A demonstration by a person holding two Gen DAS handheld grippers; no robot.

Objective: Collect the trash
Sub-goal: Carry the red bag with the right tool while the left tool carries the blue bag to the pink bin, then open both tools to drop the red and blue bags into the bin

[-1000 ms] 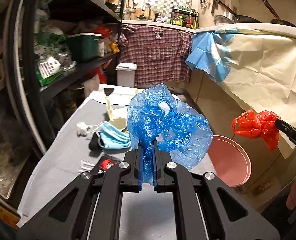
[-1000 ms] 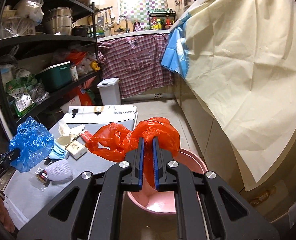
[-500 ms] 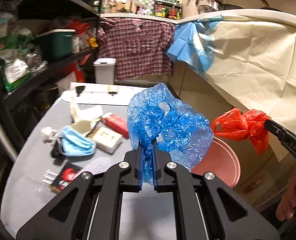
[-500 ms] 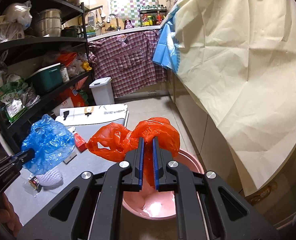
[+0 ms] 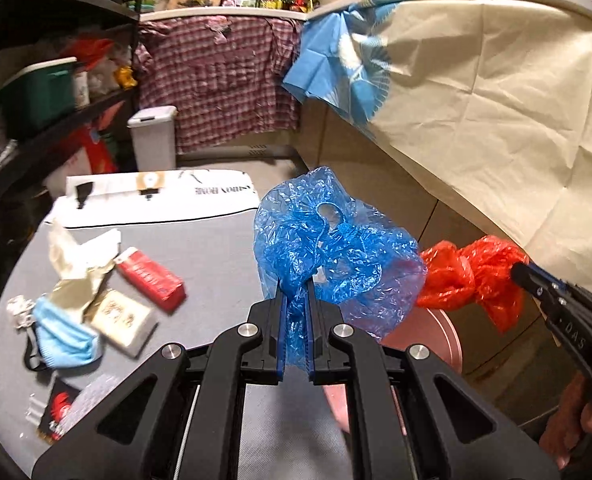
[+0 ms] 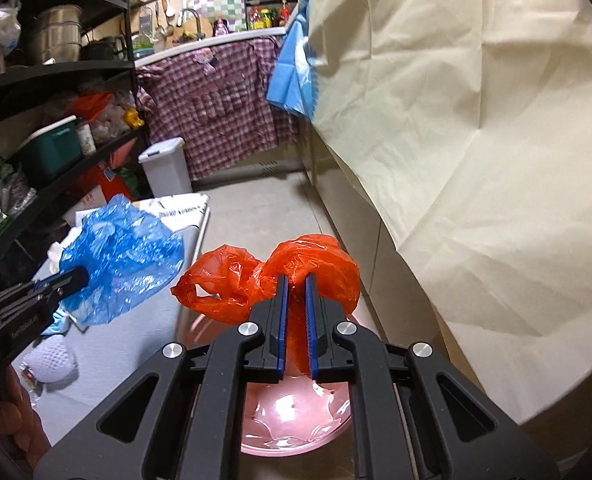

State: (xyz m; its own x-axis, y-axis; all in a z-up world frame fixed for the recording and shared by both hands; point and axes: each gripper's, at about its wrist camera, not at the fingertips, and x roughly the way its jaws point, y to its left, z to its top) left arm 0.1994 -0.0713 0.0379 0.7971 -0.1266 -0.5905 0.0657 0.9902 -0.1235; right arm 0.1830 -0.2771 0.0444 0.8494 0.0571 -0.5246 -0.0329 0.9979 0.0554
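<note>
My left gripper (image 5: 295, 286) is shut on a crumpled blue plastic bag (image 5: 328, 248), held in the air at the right edge of the grey table (image 5: 208, 252). It also shows in the right wrist view (image 6: 116, 252). My right gripper (image 6: 295, 280) is shut on a crumpled red plastic bag (image 6: 280, 276), held above a pink basin (image 6: 296, 412) on the floor. The red bag (image 5: 472, 276) also shows at the right of the left wrist view, over the pink basin (image 5: 436, 336).
On the table lie a red box (image 5: 150, 276), a small carton (image 5: 122, 316), a blue face mask (image 5: 62, 332), torn wrappers (image 5: 76, 256) and a white knitted ball (image 6: 52, 360). Shelves (image 6: 56, 76) stand left, a white bin (image 6: 166, 168) behind, cream sheeting (image 6: 476, 140) right.
Both grippers have swung right towards the pink basin, each still holding its bag. The blue bag has come closer to the red one.
</note>
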